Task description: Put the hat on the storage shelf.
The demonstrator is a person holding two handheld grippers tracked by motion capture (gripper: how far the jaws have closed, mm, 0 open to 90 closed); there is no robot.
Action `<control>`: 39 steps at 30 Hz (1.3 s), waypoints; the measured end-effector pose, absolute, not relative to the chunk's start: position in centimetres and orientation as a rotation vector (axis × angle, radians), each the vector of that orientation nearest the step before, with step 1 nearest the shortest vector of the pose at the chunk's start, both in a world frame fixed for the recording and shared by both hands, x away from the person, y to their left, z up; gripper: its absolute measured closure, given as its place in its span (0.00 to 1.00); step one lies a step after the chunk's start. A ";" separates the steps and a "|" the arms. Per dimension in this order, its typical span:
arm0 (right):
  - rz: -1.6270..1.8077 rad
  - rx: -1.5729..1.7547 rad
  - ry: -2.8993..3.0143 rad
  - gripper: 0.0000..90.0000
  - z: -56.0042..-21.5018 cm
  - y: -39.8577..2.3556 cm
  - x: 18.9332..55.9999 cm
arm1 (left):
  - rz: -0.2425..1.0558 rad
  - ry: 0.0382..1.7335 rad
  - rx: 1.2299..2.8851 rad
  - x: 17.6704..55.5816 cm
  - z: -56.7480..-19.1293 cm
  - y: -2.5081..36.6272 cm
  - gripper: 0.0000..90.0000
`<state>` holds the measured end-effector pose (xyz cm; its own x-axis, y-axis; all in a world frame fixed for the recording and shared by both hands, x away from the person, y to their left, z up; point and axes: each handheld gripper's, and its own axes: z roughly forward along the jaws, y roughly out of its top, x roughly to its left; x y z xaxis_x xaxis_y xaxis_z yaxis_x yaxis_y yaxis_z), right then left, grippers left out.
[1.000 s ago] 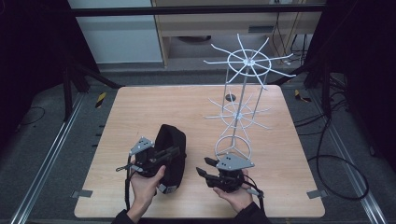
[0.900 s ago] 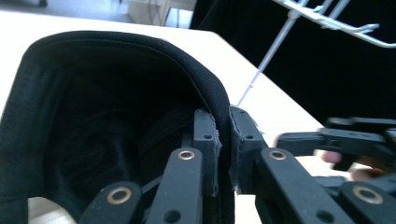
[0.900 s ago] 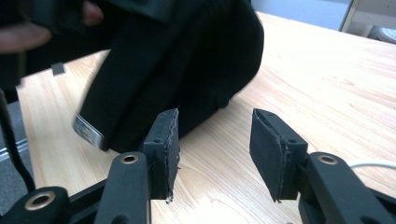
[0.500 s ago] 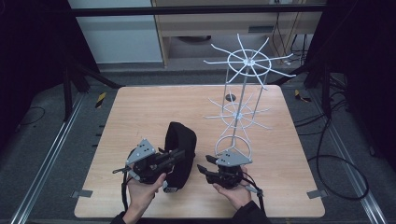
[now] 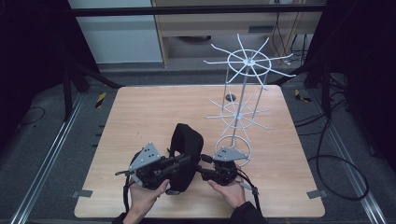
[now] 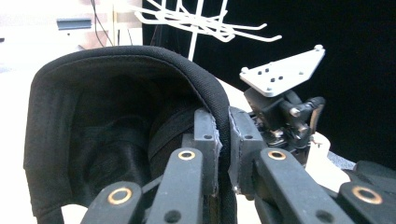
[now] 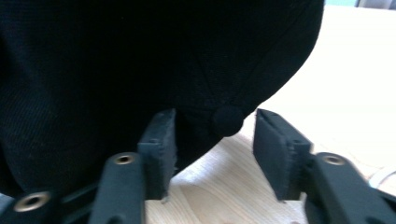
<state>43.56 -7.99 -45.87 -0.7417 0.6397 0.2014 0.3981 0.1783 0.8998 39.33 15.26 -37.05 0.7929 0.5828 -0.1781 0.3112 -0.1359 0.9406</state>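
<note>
The fingers (image 6: 205, 140) of the left gripper (image 6: 223, 140) are clenched on the edge of a black cap (image 6: 116, 116), one pad on each side of the fabric rim, which arches up and over from the pinch point with its dark lining facing the camera. In the high view the left gripper (image 5: 180, 161) points right across the near part of the counter (image 5: 140, 112), held from below by the left hand (image 5: 142, 198), and the black cap (image 5: 187, 144) stands lifted on edge just beyond it, near the middle of the near side.

The fingers (image 7: 159, 144) of the right gripper (image 7: 212, 149) are released, spread apart with the crown of the black cap (image 7: 140, 60) hanging between and above them; the cap's top button (image 7: 227, 120) sits in the gap, and whether a pad touches the cloth cannot be told. In the high view the right gripper (image 5: 204, 171) points left toward the cap, resting in the right hand (image 5: 229, 191).

Just beyond the right gripper the round base of a white wire display rack (image 5: 243, 100) stands on the counter, its two tiers of spokes rising toward the far right
</note>
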 end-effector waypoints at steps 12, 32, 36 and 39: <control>1.543 0.985 2.207 0.84 -45.0 -8.6 43.0 | 0.285 0.692 1.722 39.3 -36.9 16.3 0.92; 1.365 0.845 2.230 0.84 -41.7 -7.5 41.6 | 0.401 0.870 1.760 40.1 -39.8 22.0 0.80; 1.318 0.832 2.265 0.84 -42.0 -6.0 42.0 | 0.429 0.949 1.792 40.6 -41.6 23.5 0.77; 1.291 0.820 2.275 0.84 -42.1 -4.5 42.4 | 0.447 1.002 1.810 41.1 -42.8 24.5 0.76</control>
